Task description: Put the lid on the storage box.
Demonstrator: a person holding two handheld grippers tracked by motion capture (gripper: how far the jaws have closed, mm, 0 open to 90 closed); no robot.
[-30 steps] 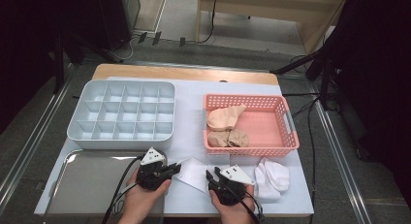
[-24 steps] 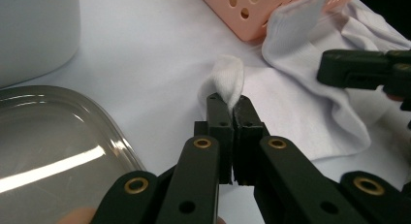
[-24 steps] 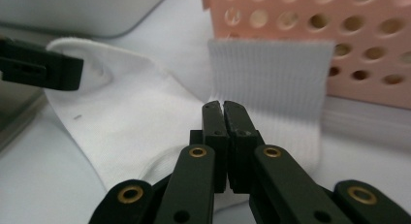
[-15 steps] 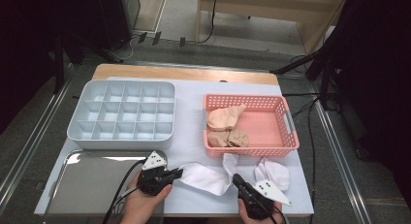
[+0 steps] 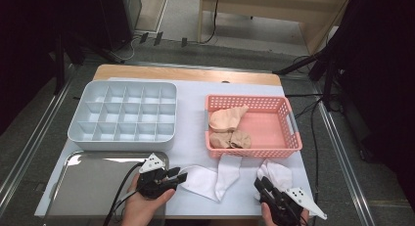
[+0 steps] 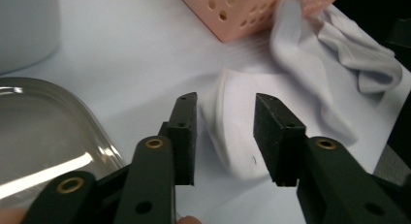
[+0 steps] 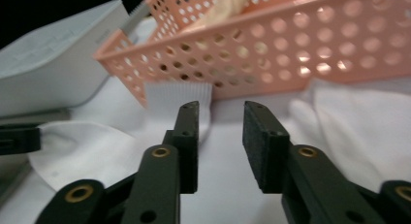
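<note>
Now the table (image 5: pixel 195 152), under its pale cover, carries a grey divided box (image 5: pixel 125 116) at the far left, a steel tray (image 5: pixel 90 187) in front of it, and a pink basket (image 5: pixel 252 124) at the far right with tan socks (image 5: pixel 227 128) inside. On the near strip between tray and basket lies a white sock (image 5: pixel 213 179), bent like an L: one part runs left to right from the left gripper toward the middle, and the other points away from the person, its end touching the basket's near wall. A second, bunched white sock (image 5: pixel 276 173) lies just to its right.

The left gripper (image 5: pixel 176 178) sits at the tray's near right corner, jaws apart and empty, with the sock's left end lying between and just ahead of them in the left gripper view (image 6: pixel 225 132). The right gripper (image 5: pixel 262 186) is near the table's front edge beside the bunched sock, jaws likewise apart and holding nothing.

Half a second earlier the right gripper lay farther left, over the long sock; it has since drawn back to the right, and the sock now lies uncovered. The left gripper has hardly shifted.
</note>
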